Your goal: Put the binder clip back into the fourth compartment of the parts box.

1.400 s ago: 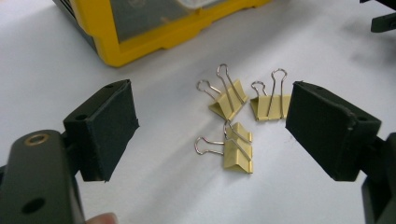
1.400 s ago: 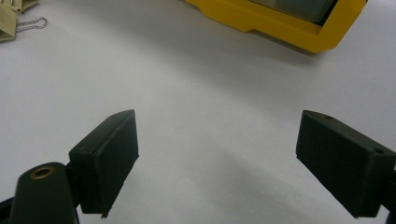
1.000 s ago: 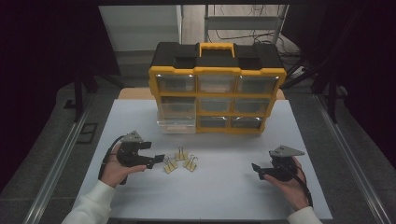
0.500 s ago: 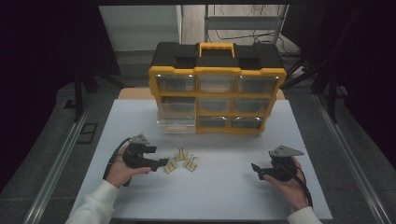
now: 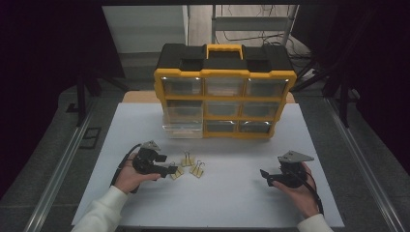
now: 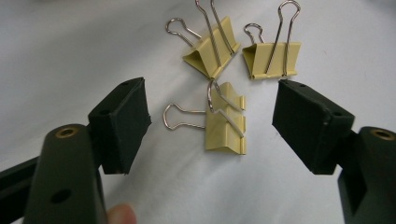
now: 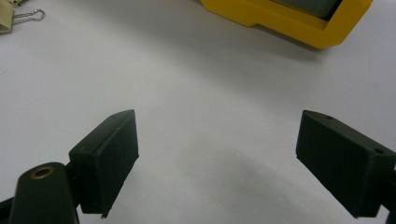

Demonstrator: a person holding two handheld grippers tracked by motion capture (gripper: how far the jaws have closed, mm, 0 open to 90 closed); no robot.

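Left hand-held gripper (image 6: 212, 126) is down at the white surface (image 5: 232, 203), jaws spread either side of the nearest binder clip (image 6: 226, 119) and just been closing in. Pads don't touch it yet: gap on both sides, so nothing is gripped. That clip is yellow, lying on its side on the surface, one wire handle sticking out toward the left pad, the other folded over its body. Two more binder clips (image 6: 212, 46) (image 6: 273, 58) lie just past it, close together but apart from the nearest one. In the high view the left hand-held gripper (image 5: 170, 170) sits right at the clip cluster (image 5: 189, 166), in front of the yellow-black drawer organizer (image 5: 225, 96), which has one lower-left drawer (image 5: 183, 129) pulled out.

Right hand-held gripper (image 7: 217, 154) is wide open over bare surface, well apart from the clips, holding nothing; looks idle.

Step judged: picking up the nearest clip, closing phase. Next move needs the jaws to finish closing on the clip's body, square, not on the loose wire handle, then lift clear without dragging the neighbours. Likely destination is the open drawer, but that's a guess.
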